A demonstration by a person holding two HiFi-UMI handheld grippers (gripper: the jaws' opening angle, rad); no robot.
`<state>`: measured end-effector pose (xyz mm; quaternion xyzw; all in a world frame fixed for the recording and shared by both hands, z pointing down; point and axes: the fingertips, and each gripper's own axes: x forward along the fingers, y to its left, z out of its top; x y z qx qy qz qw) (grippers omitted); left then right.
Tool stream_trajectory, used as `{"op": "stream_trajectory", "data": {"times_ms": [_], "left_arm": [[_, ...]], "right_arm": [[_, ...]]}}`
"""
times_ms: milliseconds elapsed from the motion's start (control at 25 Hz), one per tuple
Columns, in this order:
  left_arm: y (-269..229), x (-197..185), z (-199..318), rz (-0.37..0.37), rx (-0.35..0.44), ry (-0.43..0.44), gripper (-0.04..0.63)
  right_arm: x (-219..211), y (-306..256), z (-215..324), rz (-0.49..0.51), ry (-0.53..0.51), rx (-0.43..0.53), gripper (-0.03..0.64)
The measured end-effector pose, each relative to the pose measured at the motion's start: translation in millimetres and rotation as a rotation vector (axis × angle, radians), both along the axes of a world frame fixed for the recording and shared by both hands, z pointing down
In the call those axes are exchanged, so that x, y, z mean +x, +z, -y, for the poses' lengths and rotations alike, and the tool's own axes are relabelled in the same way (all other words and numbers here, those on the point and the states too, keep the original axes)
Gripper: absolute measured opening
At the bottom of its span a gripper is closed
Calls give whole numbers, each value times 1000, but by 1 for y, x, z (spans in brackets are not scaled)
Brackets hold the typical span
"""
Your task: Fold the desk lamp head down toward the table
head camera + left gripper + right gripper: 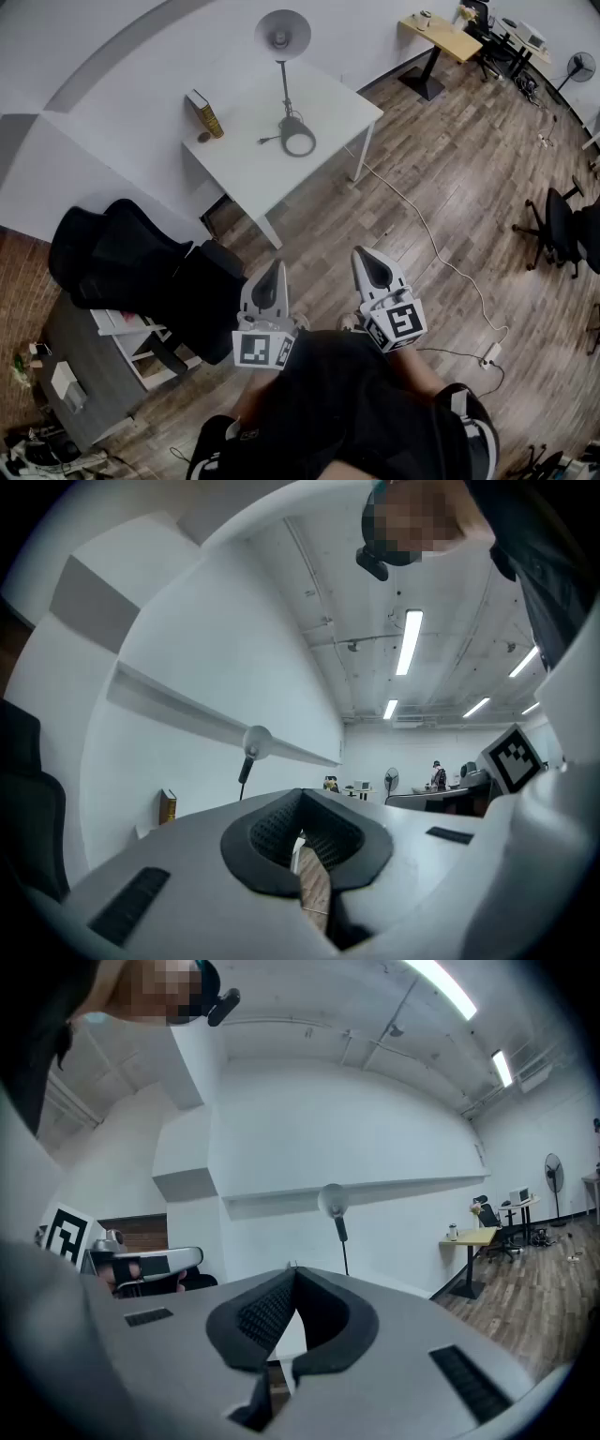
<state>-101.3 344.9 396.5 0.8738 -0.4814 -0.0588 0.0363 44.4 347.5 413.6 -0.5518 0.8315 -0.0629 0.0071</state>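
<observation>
A grey desk lamp stands upright on the white table point(319, 103); its round head point(282, 34) sits at the top of a thin stem over a ring-shaped base point(298, 139). Both gripper views show the lamp head point(257, 742) point(332, 1199) far ahead. My left gripper point(272, 273) and right gripper point(369, 261) are held side by side close to the person's body, far short of the table, both shut with nothing between the jaws.
A small book point(205, 113) stands at the table's left edge. A black office chair point(131, 262) and a grey cabinet point(75, 375) are at the left. A white cable and power strip point(488, 353) lie on the wooden floor; more desks point(450, 36) and chairs stand at the right.
</observation>
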Motion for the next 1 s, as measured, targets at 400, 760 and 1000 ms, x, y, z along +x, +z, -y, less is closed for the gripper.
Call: {"op": "stream_trajectory", "data": {"times_ms": [400,760,1000], "left_arm": [[2,-2,1,3,-7,3,20],[0,-8,3,1,5,-10,51],[1,-13,3,1,-3,0,103]], "right_arm": [[-6,0,0,0,-7,-2,11],[-4,-5,4,5,26,7,100],[-8,-1,5,-5,15,7,150]]}}
